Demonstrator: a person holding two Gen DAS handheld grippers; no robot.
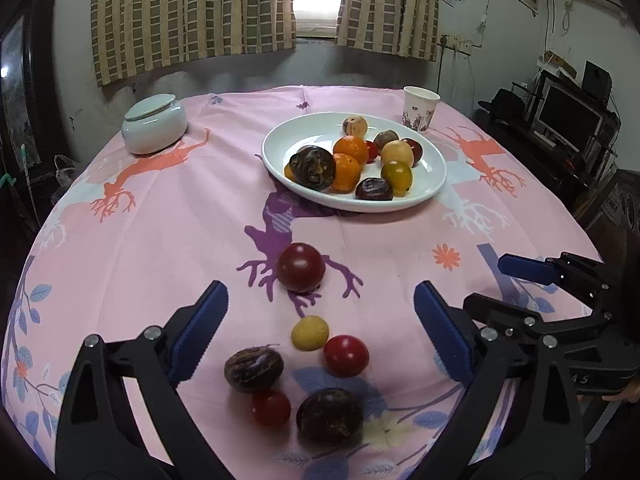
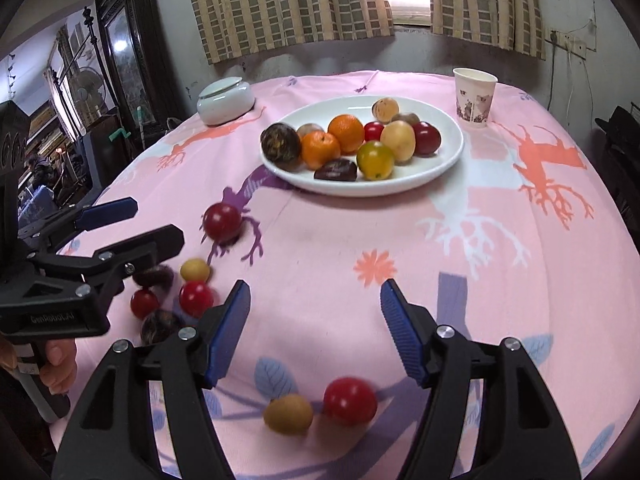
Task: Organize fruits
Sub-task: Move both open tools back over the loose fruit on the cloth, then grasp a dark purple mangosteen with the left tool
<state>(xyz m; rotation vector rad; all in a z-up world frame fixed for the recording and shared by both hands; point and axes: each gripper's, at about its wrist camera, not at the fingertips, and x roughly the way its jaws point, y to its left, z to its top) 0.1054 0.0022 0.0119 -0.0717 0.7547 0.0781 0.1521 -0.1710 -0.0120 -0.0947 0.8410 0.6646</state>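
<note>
A white plate at the back of the table holds several fruits: oranges, tomatoes and dark passion fruits. Loose fruit lies on the pink cloth nearer to me. My left gripper is open, just short of a dark red tomato. Under its fingers lie a yellow fruit, a red tomato and a brown passion fruit. My right gripper is open above the cloth with nothing between its pads; a red tomato and a yellow fruit lie beneath it.
A paper cup stands behind the plate on the right. A pale lidded jar sits at the back left. The round table's edge drops off on both sides, with dark furniture beyond. A hand holds the left gripper's handle.
</note>
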